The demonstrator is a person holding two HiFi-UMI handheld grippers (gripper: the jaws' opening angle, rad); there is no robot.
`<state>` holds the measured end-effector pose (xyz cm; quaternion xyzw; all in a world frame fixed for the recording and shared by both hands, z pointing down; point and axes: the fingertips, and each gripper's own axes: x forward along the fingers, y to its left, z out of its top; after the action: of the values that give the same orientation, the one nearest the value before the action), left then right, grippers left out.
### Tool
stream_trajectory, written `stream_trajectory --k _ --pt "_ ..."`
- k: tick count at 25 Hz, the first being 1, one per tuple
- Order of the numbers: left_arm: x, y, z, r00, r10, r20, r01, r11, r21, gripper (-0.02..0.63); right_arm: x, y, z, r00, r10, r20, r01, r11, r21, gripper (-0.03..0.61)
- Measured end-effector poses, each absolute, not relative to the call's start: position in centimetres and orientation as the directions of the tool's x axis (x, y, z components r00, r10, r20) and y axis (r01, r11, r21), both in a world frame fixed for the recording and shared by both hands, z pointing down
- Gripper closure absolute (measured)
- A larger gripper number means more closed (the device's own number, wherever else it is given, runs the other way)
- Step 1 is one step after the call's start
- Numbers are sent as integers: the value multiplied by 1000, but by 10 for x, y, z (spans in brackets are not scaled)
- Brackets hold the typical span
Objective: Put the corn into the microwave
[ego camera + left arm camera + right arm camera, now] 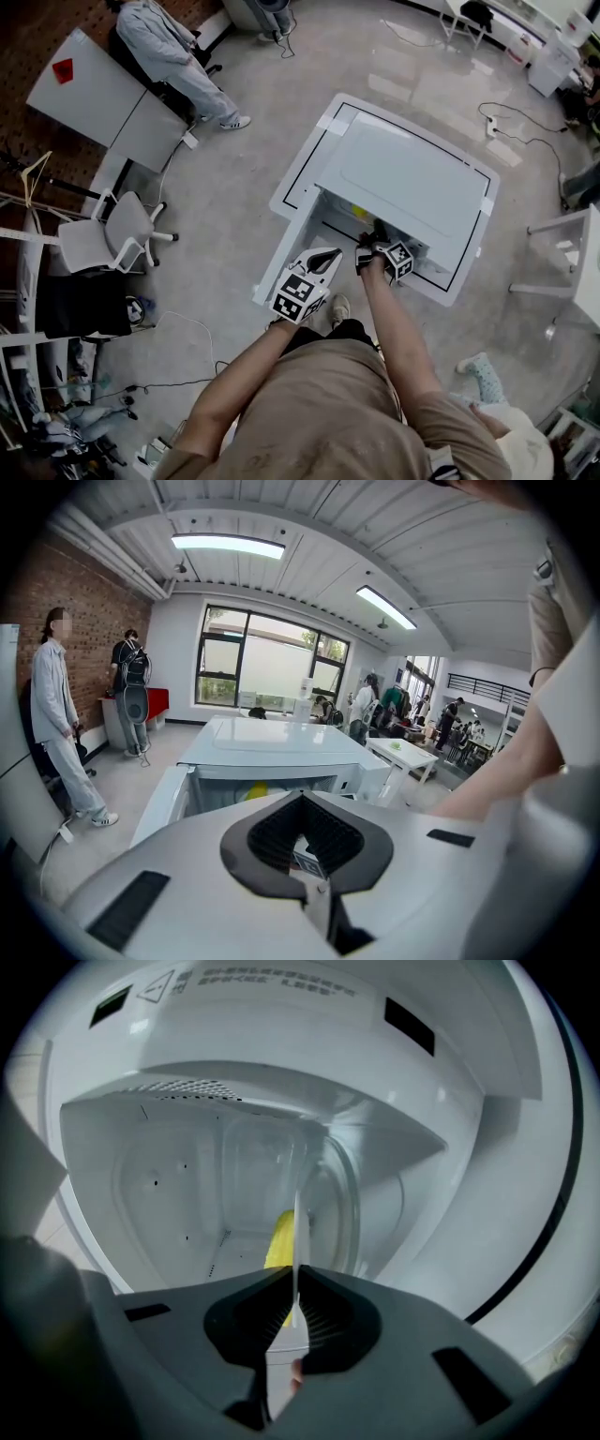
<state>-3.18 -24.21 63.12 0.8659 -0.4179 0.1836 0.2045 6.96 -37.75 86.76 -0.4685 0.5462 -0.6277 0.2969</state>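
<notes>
The white microwave [403,178] stands on a low white table [469,272] with its door [286,267] swung open to the left. My right gripper [375,246] reaches into the cavity. In the right gripper view it [296,1274] is shut on the rim of a thin white plate [296,1232], seen edge-on. The yellow corn [278,1241] lies against that plate inside the cavity, near the glass turntable [337,1204]. A bit of the corn [359,212] also shows from above. My left gripper [330,255] hovers by the door, shut and empty; in its own view it [302,799] faces the microwave [272,752] and the corn [255,792].
A person [183,56] stands at the far left by a grey board, and shows again [56,724] in the left gripper view. An office chair [108,234] is at the left. Cables [511,131] lie on the floor beyond the table. Another white table [572,253] is at the right.
</notes>
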Motion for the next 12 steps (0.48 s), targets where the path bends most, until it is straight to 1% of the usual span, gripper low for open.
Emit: stream_trajectory --k 4,8,10,12 --pt "-34 -239 633 579 -650 492 -803 -560 205 611 66 -381 867 -392 -870 300 -201 -237 -950 557" --pt "-36 -236 632 580 -651 490 -803 -557 211 610 55 -383 862 -448 -835 319 -255 -223 -941 552" --pt "-36 -235 629 584 -651 485 -801 -560 212 611 50 -382 859 -473 -819 326 -257 -225 -940 484" --pt "-35 -234 627 589 -650 481 -797 -565 212 611 50 -379 858 -487 -808 333 -246 -239 -939 447"
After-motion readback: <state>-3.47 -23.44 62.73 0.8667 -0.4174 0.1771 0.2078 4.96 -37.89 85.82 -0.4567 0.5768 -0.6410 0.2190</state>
